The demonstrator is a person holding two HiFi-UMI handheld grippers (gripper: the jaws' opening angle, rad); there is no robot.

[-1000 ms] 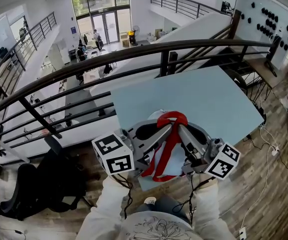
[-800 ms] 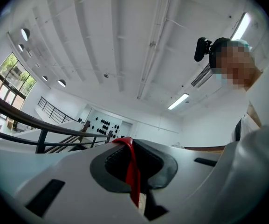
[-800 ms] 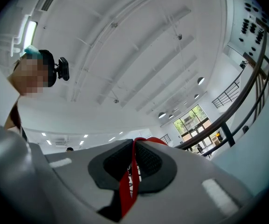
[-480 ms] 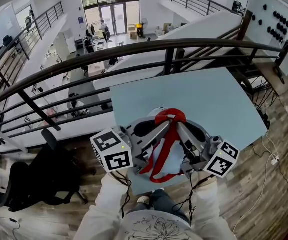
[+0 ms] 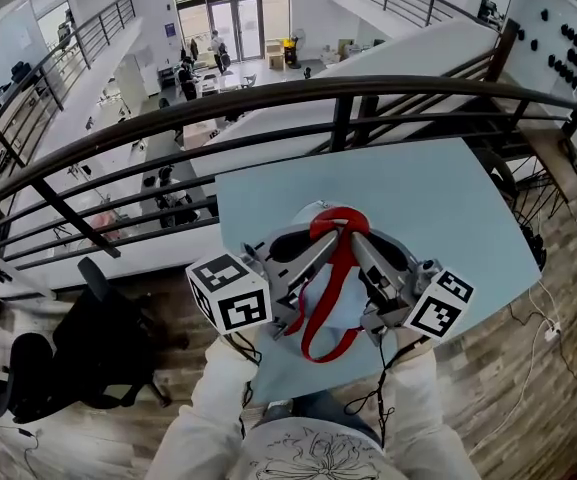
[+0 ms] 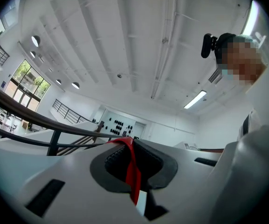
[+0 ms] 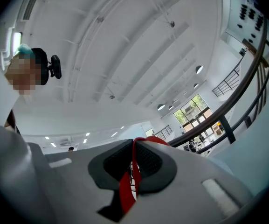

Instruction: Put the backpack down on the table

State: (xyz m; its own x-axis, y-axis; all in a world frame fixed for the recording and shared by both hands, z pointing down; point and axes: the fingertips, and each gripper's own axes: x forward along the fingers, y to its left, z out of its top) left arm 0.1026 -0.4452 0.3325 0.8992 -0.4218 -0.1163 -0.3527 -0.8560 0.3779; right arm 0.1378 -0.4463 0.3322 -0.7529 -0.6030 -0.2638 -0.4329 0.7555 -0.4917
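**Backpack Hung by Its Strap Over the Table**

Head view: The backpack, pale blue with red trim, hung between the two grippers above the near part of the light blue table. The left gripper and the right gripper angled in toward each other and met at the red strap on top of the bag. This probably let both hands share the load and kept the bag hanging straight. The bag hid its own underside, so it could not be told whether it touched the tabletop. A dark railing ran beyond the table's far edge.

Left gripper view: The left gripper had its jaws pressed together on the red strap. The band ran down between the dark pads. The gripper pointed slightly upward, toward the ceiling, which suited carrying the bag from above.

Right gripper view: The right gripper likewise pinched the red strap tightly between its jaws.

The set-down appeared unfinished, since the bag needed to rest fully on the table before either grip could let go.
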